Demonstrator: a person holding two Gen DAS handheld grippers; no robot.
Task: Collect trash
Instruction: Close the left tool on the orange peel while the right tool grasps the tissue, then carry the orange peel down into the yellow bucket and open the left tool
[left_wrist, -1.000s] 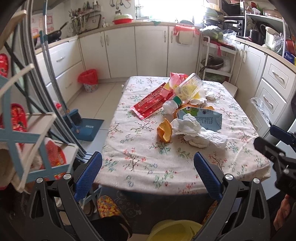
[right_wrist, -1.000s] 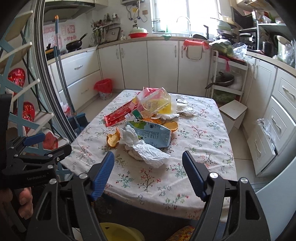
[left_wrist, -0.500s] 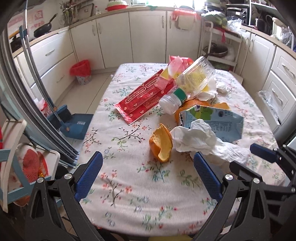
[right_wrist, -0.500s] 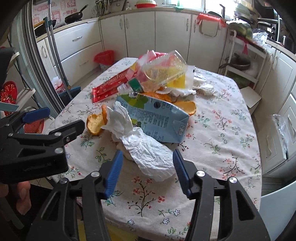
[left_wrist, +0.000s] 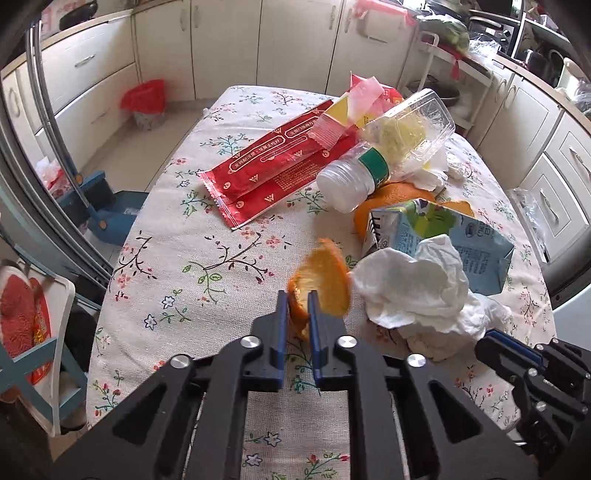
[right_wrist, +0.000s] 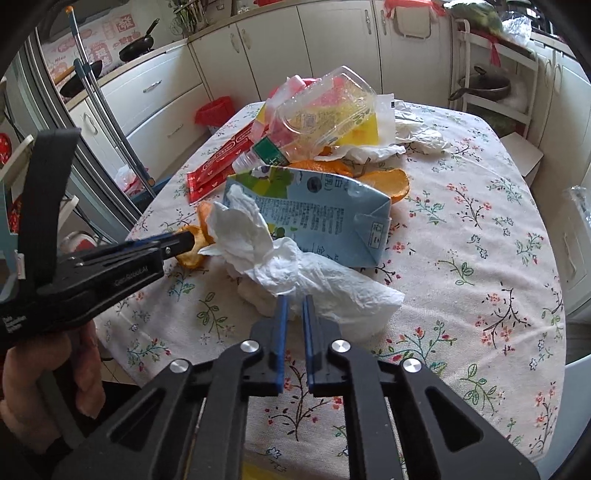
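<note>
On the flowered tablecloth (left_wrist: 192, 280) lies a heap of trash. My left gripper (left_wrist: 297, 295) is closing its jaws tight on the rim of an orange peel (left_wrist: 327, 277), and the pads press on it. The right wrist view shows that gripper (right_wrist: 188, 240) side-on at the peel (right_wrist: 192, 258). My right gripper (right_wrist: 293, 299) is closing on a crumpled white tissue (right_wrist: 332, 284), pinching its near edge. The tissue (left_wrist: 413, 288) lies against a blue-green drink carton (right_wrist: 317, 218). Behind it lie a clear plastic bottle (left_wrist: 388, 151) and a red wrapper (left_wrist: 273, 166).
More orange peel (right_wrist: 388, 182) and white paper (right_wrist: 410, 129) sit behind the carton. A red-lined bin (left_wrist: 146, 99) stands on the floor by the cabinets. A blue dustpan and brush (left_wrist: 110, 218) stand left of the table. A hand (right_wrist: 85, 369) holds the left gripper.
Both grippers came down and forward to the table and went from wide open to shut. The left one took hold of the orange peel, the right one of the tissue.
</note>
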